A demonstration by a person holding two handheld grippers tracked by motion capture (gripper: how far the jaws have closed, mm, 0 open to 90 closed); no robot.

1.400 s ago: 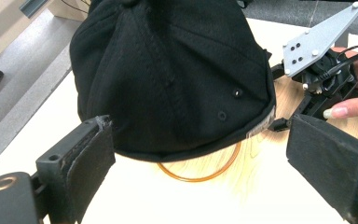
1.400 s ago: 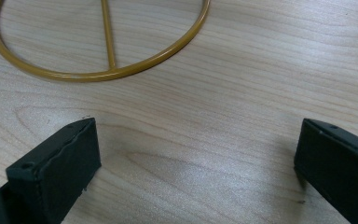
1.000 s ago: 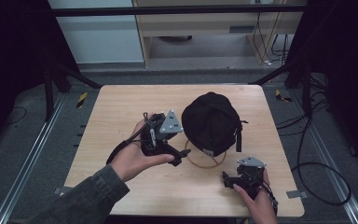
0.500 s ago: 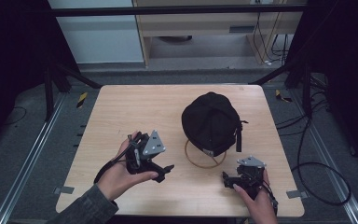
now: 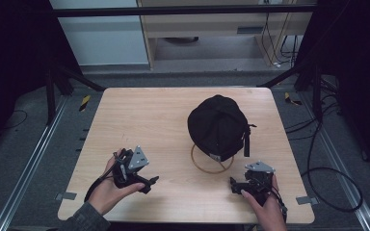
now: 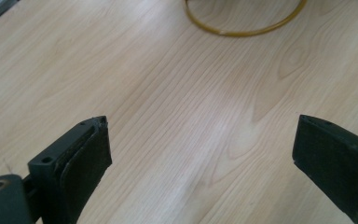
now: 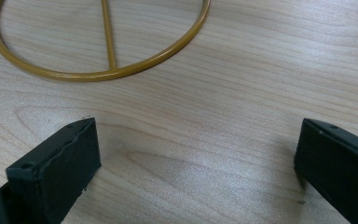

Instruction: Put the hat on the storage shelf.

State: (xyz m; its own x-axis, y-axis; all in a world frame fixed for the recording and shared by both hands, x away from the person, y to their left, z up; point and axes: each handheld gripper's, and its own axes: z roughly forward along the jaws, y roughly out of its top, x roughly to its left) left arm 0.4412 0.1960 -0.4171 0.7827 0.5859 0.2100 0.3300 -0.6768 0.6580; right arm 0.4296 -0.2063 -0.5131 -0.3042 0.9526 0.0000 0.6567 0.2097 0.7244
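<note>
A black cap [image 5: 219, 126] sits on a stand with a yellow ring base [image 5: 211, 165] right of the table's middle. The ring base [image 6: 242, 28] lies at the top of the left gripper view, and the ring base [image 7: 93, 70] with its crossbar lies just ahead in the right gripper view. My left gripper [image 5: 147, 183] rests low near the front left of the table, jaws wide apart and empty. My right gripper [image 5: 235, 185] sits near the front right, just below the ring, open with nothing between its jaws. Both grippers [image 6: 200, 154] [image 7: 196, 158] hover over bare wood.
The wooden table [image 5: 139, 120] has open room across its left and back. Dark frame rails and cables [image 5: 327, 178] run along the floor at both sides. A shelf unit [image 5: 212, 29] stands behind the table.
My left gripper has pulled back from beside the cap toward the front left of the table and lowered. The right gripper has stayed where it was.
</note>
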